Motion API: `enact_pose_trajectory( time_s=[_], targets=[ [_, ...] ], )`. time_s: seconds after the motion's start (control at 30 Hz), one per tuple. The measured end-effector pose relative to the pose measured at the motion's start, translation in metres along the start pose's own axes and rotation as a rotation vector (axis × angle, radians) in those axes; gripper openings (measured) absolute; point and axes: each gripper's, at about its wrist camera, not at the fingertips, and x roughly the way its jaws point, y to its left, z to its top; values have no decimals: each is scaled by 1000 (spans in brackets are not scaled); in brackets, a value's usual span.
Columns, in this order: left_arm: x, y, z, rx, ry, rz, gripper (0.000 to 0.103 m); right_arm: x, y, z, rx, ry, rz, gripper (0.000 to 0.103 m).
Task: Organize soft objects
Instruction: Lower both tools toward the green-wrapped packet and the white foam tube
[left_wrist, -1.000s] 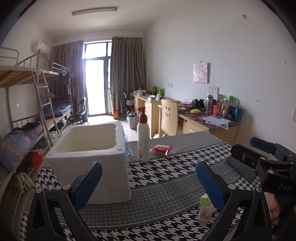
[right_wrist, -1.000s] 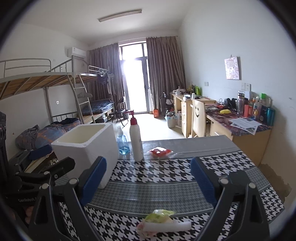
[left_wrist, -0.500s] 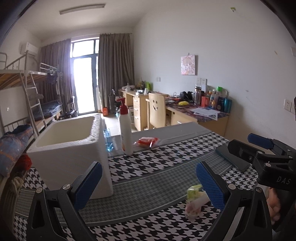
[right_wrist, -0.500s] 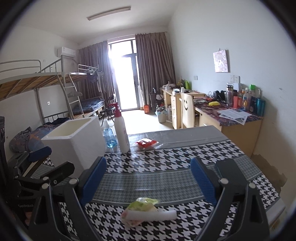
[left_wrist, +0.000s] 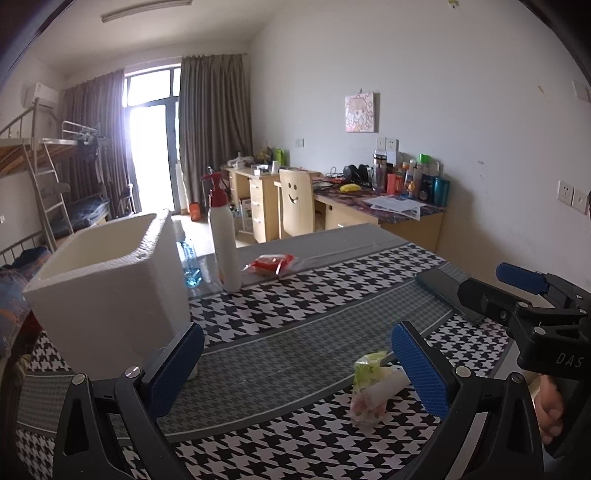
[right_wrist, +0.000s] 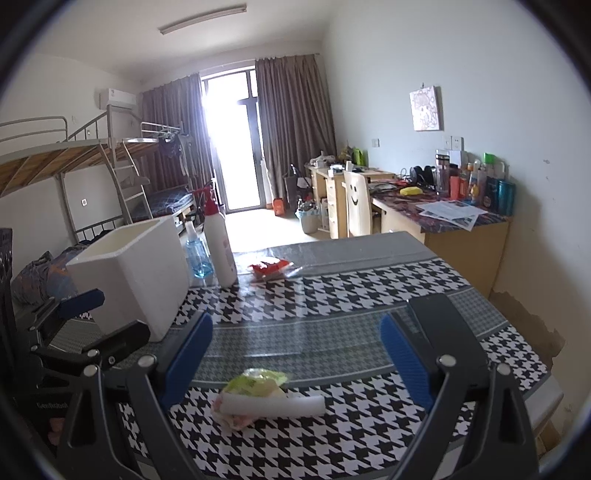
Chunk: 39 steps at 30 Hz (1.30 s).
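A small soft bundle, a white roll with green and pink wrapping (right_wrist: 264, 397), lies on the houndstooth tablecloth near the front edge. My right gripper (right_wrist: 295, 362) is open and empty, just above and behind it. The bundle also shows in the left wrist view (left_wrist: 373, 387), beside the right finger of my open, empty left gripper (left_wrist: 295, 369). A white foam box (left_wrist: 107, 291) stands open at the left; it shows in the right wrist view (right_wrist: 136, 273) too. A red snack packet (right_wrist: 269, 267) lies farther back.
A white pump bottle (right_wrist: 219, 247) and a blue spray bottle (right_wrist: 197, 254) stand behind the box. A black phone (right_wrist: 443, 325) lies at the right of the table. Desks, a chair and bunk beds fill the room behind.
Both grippers have come lower and nearer the table. The soft bundle and the foam box appear larger and closer. Both grippers stay open.
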Motion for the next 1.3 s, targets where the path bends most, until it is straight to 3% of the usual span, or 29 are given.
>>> enact_pose_trajectory(
  time_s=[0.8,1.3],
  targets=[
    [30,-15,-18,35,85,-25,102,23,-19,-38,18,119,12,94],
    [37,-2,-20,9,116,10,102,49,-15,-59,19,240,61,94]
  ],
)
